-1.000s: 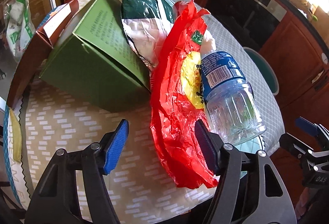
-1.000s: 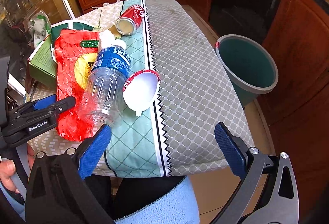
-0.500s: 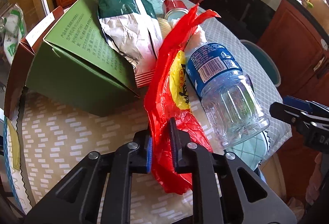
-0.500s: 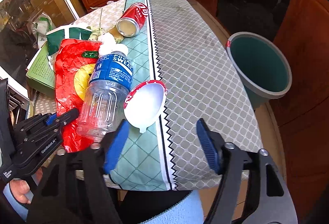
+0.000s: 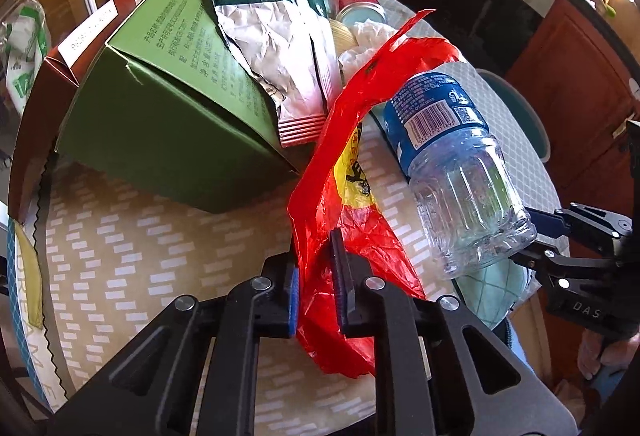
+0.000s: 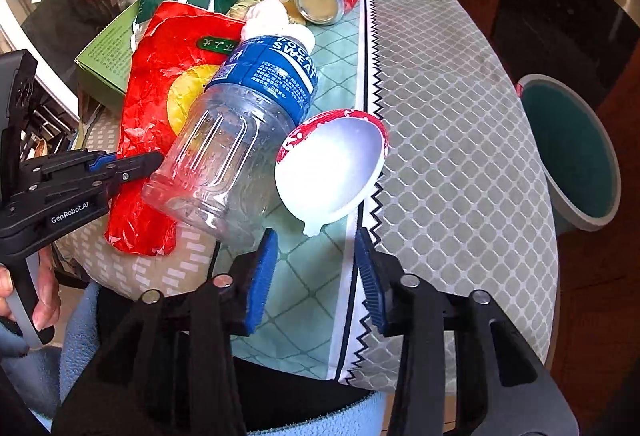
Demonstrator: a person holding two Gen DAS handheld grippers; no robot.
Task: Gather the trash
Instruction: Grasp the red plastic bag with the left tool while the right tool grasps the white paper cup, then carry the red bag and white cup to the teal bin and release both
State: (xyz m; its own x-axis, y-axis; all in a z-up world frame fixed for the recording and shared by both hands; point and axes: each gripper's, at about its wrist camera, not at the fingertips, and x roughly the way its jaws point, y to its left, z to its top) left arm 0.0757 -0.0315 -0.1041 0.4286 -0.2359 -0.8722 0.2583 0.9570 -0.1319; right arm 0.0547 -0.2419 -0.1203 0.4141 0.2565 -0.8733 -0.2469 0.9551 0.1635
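Trash crowds the near end of the table [image 6: 460, 124]. The left gripper [image 5: 314, 278] is clenched on the red plastic bag [image 5: 352, 228], whose near edge is pinched between its pads. Beside the bag lies an empty Pocari Sweat bottle [image 6: 240, 124], touching a torn white cup [image 6: 332, 168]. The right gripper [image 6: 316, 276] hovers just short of the cup, jaws closing with only tablecloth between them. A teal bin [image 6: 576, 152] stands beside the table.
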